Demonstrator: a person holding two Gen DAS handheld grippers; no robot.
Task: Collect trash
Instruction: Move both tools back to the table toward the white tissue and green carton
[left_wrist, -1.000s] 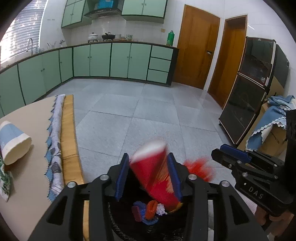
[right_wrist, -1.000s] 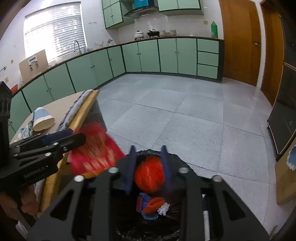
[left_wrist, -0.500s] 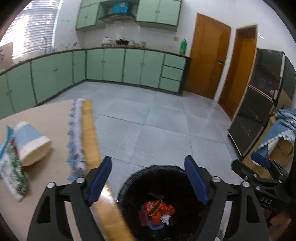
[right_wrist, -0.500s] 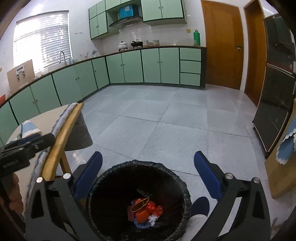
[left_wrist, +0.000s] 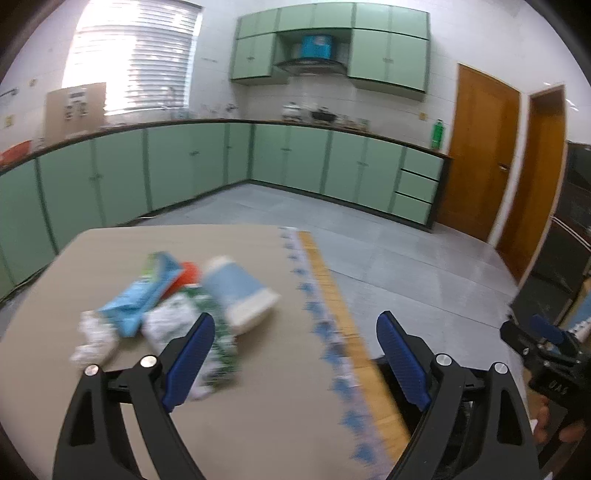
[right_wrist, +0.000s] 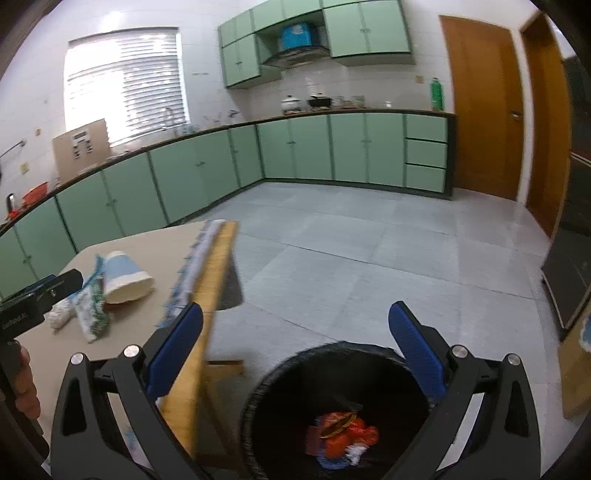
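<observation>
My left gripper (left_wrist: 295, 354) is open and empty over the table (left_wrist: 258, 424), just right of a trash pile: a blue and white paper cup (left_wrist: 240, 290) on its side, a blue wrapper (left_wrist: 140, 295), a green and white wrapper (left_wrist: 218, 347), crumpled white paper (left_wrist: 92, 339) and something red (left_wrist: 190, 271). My right gripper (right_wrist: 295, 347) is open and empty above the black trash bin (right_wrist: 266, 398), which holds red and orange trash (right_wrist: 340, 435). The cup also shows in the right wrist view (right_wrist: 125, 277), beside the left gripper (right_wrist: 40, 295).
The table's edge has a wooden strip (left_wrist: 347, 325) and a blue-patterned cloth border (left_wrist: 325, 332). Green cabinets (left_wrist: 184, 170) line the far walls. Wooden doors (left_wrist: 476, 147) stand at the right. A dark glass cabinet (right_wrist: 572, 240) is at the far right. The floor is grey tile (right_wrist: 369, 258).
Both grippers have let go of the red trash into the bin and opened. My left gripper has swung left from above the bin to over the table by the trash pile.
</observation>
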